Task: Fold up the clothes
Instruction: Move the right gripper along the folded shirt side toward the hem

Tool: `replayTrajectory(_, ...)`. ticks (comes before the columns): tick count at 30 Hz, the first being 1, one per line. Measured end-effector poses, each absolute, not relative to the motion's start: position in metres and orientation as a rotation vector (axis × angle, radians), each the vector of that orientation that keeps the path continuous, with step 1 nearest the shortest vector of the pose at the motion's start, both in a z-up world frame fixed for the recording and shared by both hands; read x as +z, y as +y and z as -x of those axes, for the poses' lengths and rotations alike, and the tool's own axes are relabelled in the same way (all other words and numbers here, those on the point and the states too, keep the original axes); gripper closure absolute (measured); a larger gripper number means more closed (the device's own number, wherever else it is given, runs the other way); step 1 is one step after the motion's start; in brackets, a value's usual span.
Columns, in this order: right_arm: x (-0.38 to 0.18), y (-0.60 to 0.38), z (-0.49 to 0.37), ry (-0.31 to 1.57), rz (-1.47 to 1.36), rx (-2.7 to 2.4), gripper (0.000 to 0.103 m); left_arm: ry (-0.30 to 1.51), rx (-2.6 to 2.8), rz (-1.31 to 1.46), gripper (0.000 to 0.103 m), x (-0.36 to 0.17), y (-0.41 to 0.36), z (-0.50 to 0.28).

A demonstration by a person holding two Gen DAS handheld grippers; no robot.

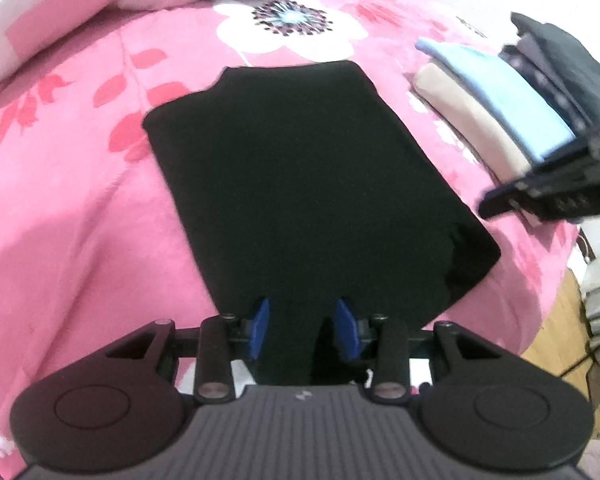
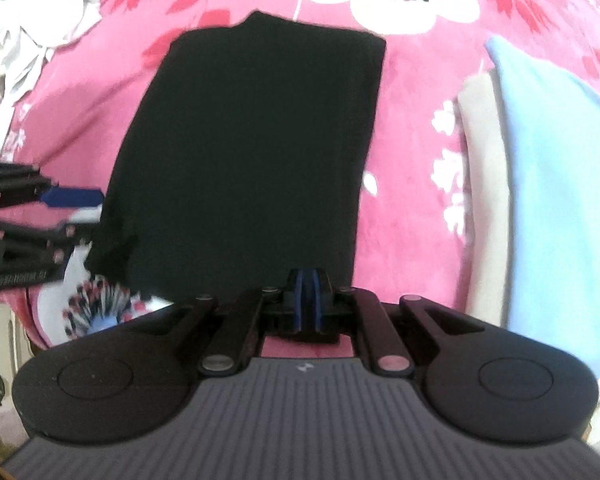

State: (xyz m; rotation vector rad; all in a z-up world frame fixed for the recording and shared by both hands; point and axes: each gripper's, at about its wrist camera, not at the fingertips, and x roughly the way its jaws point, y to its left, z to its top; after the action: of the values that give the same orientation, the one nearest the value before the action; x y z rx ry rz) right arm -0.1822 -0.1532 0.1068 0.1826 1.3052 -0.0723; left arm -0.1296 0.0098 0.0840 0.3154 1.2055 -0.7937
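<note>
Black garment: folded to a tall rectangle, lying flat on the pink floral bedcover, its near edge right under both claws.
Handling: judged soft, light and limp; it should sag and drag if lifted by one corner, and the dark cloth hides its layers.
Where to take hold: the two near corners, pinching every layer at once; the near left corner looks rumpled and may need smoothing.
Left gripper: blue fingers partly spread, black cloth lying between them; whether the pads press it cannot be told.
Right gripper: blue pads pressed together over the garment's near right edge; whether cloth is caught between them cannot be told.
Folded pile: beige, light blue and dark pieces stacked to the right, apart from the black garment.
Loose laundry: pale, crumpled, at the far left of the bed.
</note>
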Motion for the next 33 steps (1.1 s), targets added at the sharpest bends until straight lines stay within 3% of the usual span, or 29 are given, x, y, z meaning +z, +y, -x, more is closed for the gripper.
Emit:
replayTrajectory(5, 0.089, -0.150, 0.174, 1.284, -0.193, -0.052, 0.099, 1.300, -0.811, -0.405, 0.061, 0.061, 0.002, 0.139)
replayTrajectory(9, 0.061, -0.153, 0.196, 1.403, -0.194, -0.068, 0.099, 1.344, -0.806, -0.398, 0.058, 0.062, 0.015, 0.145)
replayTrajectory(13, 0.067, -0.158, 0.221, 1.459, -0.191, -0.118, 0.099, 1.391, -0.805, -0.382, 0.060, 0.070, 0.039, 0.143)
replayTrajectory(19, 0.106, -0.171, 0.201, 1.313, -0.214, -0.153, 0.099, 1.342, -0.779, -0.219, 0.059, 0.098, 0.052, 0.108)
replayTrajectory(26, 0.085, -0.168, 0.127, 1.162, -0.207, -0.059, 0.099, 1.423, -0.628, -0.097, 0.060, 0.068, -0.001, 0.047)
replayTrajectory(33, 0.074, -0.203, 0.123, 1.198, -0.261, -0.166, 0.101, 1.509, -0.563, -0.099, 0.060, 0.051, -0.014, 0.036)
